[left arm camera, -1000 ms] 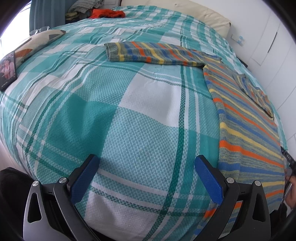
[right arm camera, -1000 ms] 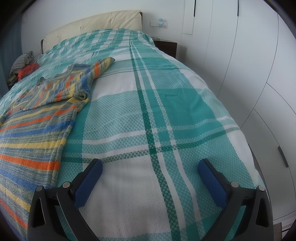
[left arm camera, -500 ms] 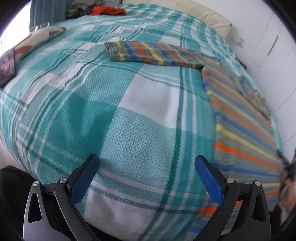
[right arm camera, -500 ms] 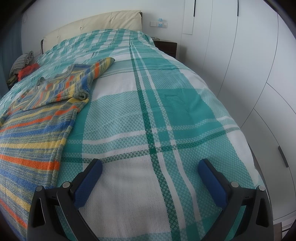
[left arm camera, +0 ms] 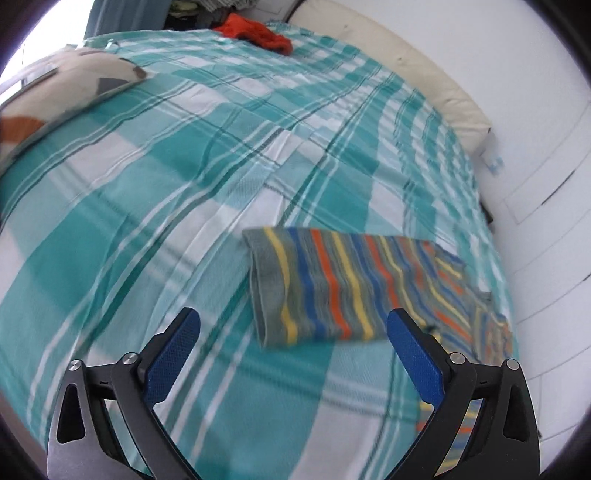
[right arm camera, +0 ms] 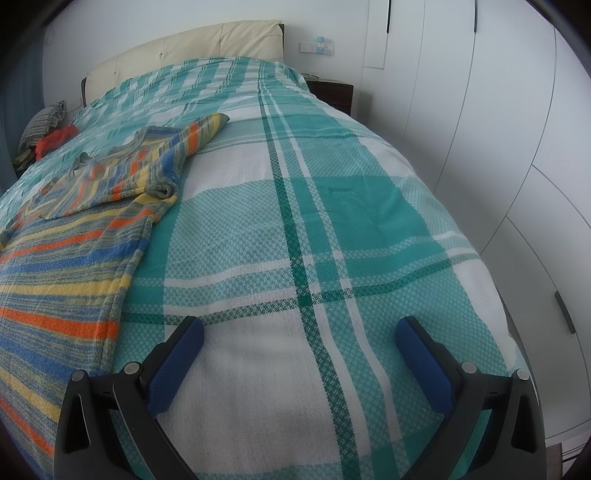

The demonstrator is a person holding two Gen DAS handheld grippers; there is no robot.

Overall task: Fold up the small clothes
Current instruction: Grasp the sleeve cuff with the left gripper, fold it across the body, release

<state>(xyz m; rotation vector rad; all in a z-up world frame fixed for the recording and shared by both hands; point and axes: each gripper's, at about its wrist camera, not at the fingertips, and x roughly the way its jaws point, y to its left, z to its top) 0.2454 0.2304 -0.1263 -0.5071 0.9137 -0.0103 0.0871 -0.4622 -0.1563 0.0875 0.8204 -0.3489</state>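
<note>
The left tool (left arm camera: 291,332) was spread wide with nothing between its blue pads, hanging over the teal plaid bedspread (left arm camera: 155,206). The striped sweater (left arm camera: 332,291) lay on that cover just beyond it, its outstretched sleeve running from 12 toward 2 o'clock; the grey cuff end sat nearest the gap between the pads. That view was blurred. Bare plaid stretched from 9 to 12 o'clock, up to a patterned pillow (left arm camera: 74,81) at 10 and a red garment (left arm camera: 258,33) at 12.

The right tool (right arm camera: 299,354) was likewise spread and held nothing, over open bedspread (right arm camera: 332,221). There the sweater (right arm camera: 74,229) filled the 9 to 10 o'clock side, flat, one sleeve folded across its chest. The bed's edge dropped off at 3 o'clock, close to the white wardrobe doors (right arm camera: 498,129); the cream headboard (right arm camera: 192,48) stood at 12.
</note>
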